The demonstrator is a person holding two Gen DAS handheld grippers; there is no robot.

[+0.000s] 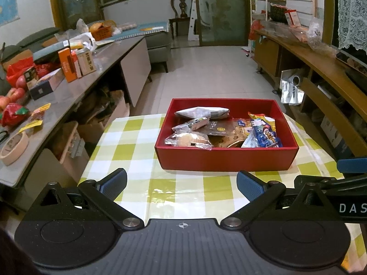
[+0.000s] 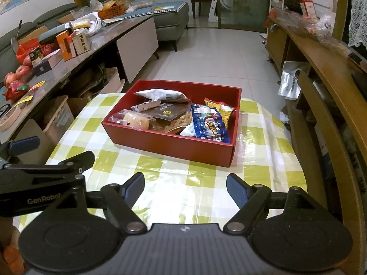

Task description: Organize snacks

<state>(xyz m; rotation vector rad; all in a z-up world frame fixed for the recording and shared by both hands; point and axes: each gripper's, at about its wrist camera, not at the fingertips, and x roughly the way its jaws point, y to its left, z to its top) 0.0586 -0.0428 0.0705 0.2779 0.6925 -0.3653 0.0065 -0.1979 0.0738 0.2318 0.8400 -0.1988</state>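
Note:
A red box [image 1: 224,159] [image 2: 169,145] stands on the green-and-white checked tablecloth [image 1: 137,142] [image 2: 174,183]. Several wrapped snacks lie inside: a grey-white pouch [image 1: 201,112] [image 2: 160,94], a clear-wrapped bun [image 1: 188,140] [image 2: 135,119], a dark brown packet [image 1: 220,129] [image 2: 169,112], a blue bag [image 1: 266,135] [image 2: 211,126]. My left gripper [image 1: 182,184] hovers open before the box, nothing between its fingers. My right gripper [image 2: 185,189] is open too and holds nothing. Each gripper shows at the edge of the other's view.
A long grey sideboard [image 1: 75,91] [image 2: 68,68] on the left carries cartons, apples and packets. A wooden shelf unit [image 1: 321,73] [image 2: 321,73] runs along the right. Tiled floor [image 1: 206,73] lies beyond the table.

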